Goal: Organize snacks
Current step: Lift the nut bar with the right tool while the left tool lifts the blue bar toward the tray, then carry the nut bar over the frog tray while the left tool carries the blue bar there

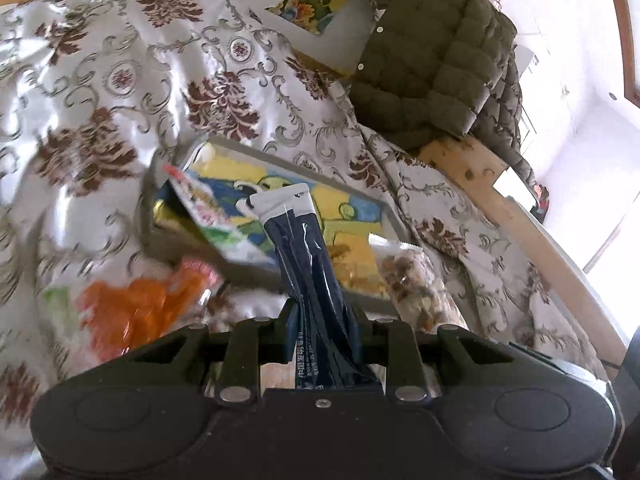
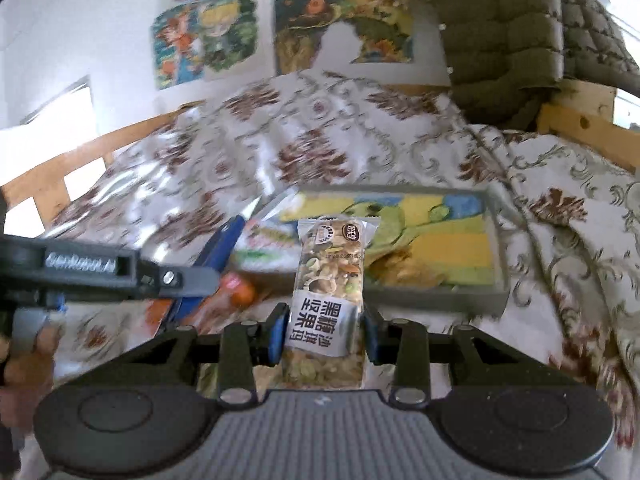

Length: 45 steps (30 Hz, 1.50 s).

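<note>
Room: a bed draped in a floral satin bedspread (image 2: 304,152), an olive quilted jacket (image 2: 516,28) hung on the wooden frame and cartoon posters (image 2: 208,40) on the wall. A shallow grey tray (image 2: 436,298) lay on the bedspread just ahead of both grippers, with an orange packet (image 1: 136,308) beside it. The right gripper (image 2: 325,338) was clamped on a nut bar (image 2: 330,280), long axis pointing forward at the tray's near rim; the left gripper (image 1: 325,332) was clamped on dark sachets (image 1: 304,248), reaching over the tray.
</note>
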Each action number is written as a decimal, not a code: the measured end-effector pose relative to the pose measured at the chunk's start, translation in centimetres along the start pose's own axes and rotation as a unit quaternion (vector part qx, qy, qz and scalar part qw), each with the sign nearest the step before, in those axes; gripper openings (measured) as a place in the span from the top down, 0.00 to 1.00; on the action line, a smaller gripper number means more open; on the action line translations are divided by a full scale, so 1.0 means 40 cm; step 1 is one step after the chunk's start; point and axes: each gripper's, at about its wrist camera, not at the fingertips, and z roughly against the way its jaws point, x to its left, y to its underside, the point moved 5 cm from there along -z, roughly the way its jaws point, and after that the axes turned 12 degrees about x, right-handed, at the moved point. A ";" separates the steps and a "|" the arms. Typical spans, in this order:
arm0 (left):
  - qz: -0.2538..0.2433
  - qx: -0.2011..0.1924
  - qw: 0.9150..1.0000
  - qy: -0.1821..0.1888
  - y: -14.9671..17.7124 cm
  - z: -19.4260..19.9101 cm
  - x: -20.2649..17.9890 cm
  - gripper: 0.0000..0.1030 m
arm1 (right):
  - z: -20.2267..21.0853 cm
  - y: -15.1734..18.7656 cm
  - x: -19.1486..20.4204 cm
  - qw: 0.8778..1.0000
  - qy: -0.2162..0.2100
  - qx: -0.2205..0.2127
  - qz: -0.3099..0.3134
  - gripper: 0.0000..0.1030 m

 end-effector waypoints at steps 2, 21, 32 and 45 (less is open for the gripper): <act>0.003 -0.006 1.000 0.005 -0.038 -0.037 0.006 0.74 | -0.042 -0.039 -0.017 1.000 0.018 -0.002 -0.004 0.59; 0.015 -0.033 0.999 -0.037 -0.171 -0.228 0.098 0.74 | -0.278 -0.136 -0.178 0.991 0.065 0.034 -0.111 0.59; 0.032 -0.033 0.998 -0.043 -0.200 -0.273 0.112 0.73 | -0.321 -0.136 -0.198 0.992 0.072 0.033 -0.102 0.59; 0.004 -0.011 0.997 -0.080 -0.210 -0.326 0.133 0.70 | -0.355 -0.149 -0.167 0.993 0.088 0.032 -0.072 0.53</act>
